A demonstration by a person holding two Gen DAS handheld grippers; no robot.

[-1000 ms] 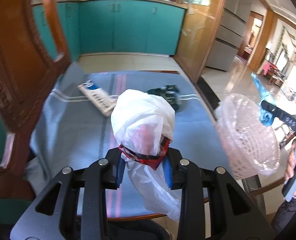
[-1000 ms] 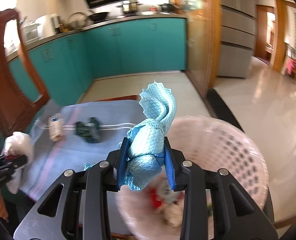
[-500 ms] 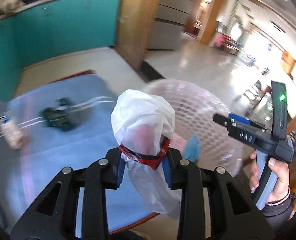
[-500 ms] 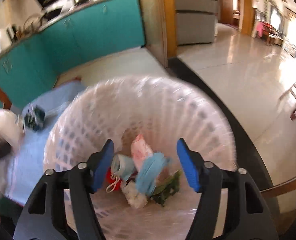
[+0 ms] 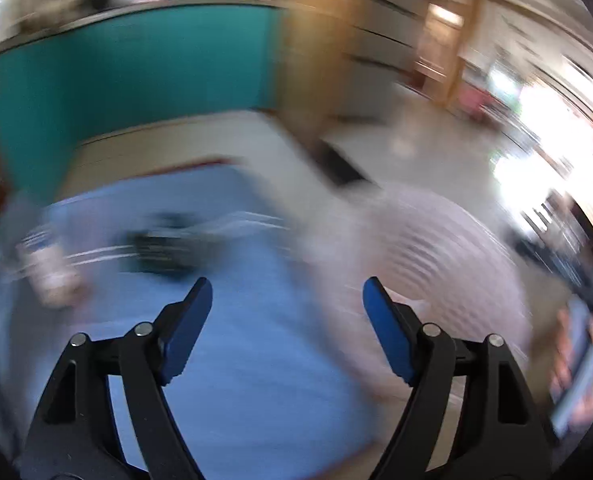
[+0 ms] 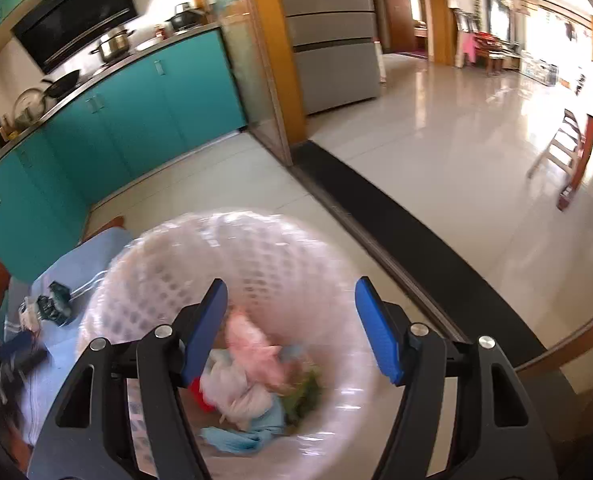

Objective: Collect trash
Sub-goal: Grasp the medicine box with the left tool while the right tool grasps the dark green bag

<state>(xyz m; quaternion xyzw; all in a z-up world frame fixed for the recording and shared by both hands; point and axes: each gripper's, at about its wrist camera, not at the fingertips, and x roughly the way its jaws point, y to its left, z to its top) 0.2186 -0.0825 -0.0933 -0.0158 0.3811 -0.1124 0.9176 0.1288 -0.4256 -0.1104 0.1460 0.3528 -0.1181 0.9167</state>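
Both grippers, left gripper (image 5: 286, 308) just opening and right gripper (image 6: 290, 312), are gaping empty; dark wrapper (image 5: 164, 248) at ten o'clock is needing a square approach

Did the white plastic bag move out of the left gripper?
Yes. The left gripper has just been opening and holds nothing now; a white bag lies in the pink basket.

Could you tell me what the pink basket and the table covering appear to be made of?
The basket looks like pale pink moulded plastic: its wall is a regular lattice of holes, slightly translucent. The table covering looks like woven cloth, matte light blue with thin white stripes, though blur hides the weave itself.
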